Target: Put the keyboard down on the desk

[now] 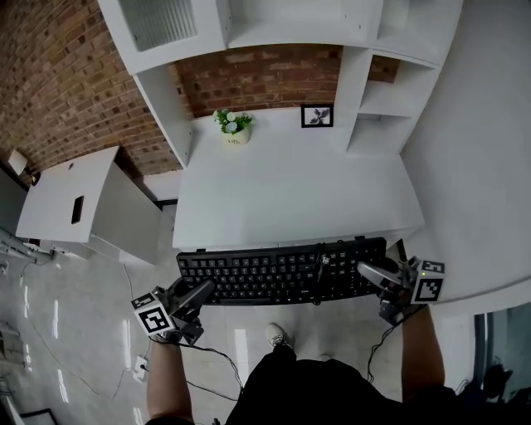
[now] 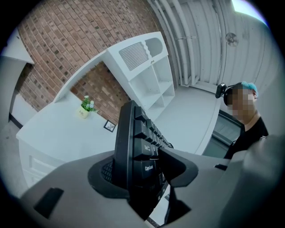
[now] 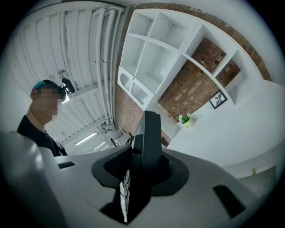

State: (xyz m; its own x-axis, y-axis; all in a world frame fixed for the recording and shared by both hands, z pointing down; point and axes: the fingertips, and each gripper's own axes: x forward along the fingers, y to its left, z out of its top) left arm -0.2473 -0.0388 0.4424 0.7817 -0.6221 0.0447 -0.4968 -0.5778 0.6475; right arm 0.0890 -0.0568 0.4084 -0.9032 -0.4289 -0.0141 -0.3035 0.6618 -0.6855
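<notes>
fingers [image 2: 67,191] of left gripper [image 1: 202,290] and right gripper [image 1: 366,270] clamp the keyboard [image 1: 282,272] ends.

**Keyboard ends hidden in the jaws**

Both short ends of the black plastic keyboard [image 1: 282,272] vanish inside the left gripper [image 1: 197,292] and right gripper [image 1: 371,271]. Whether it touches the white desk [image 1: 290,191] cannot be told. The white shelf unit [image 1: 249,25] runs off the top edge. The small black-framed picture [image 1: 317,116] is too small to read.

Keyboard [image 1: 282,272]: black plastic, matt, with a faint sheen on the keys.
Desk [image 1: 290,191]: smooth white top, satin finish.
Far wall [image 1: 257,76]: rough red brick.
Floor [image 1: 75,332]: pale, glossy, reflecting lights.
</notes>
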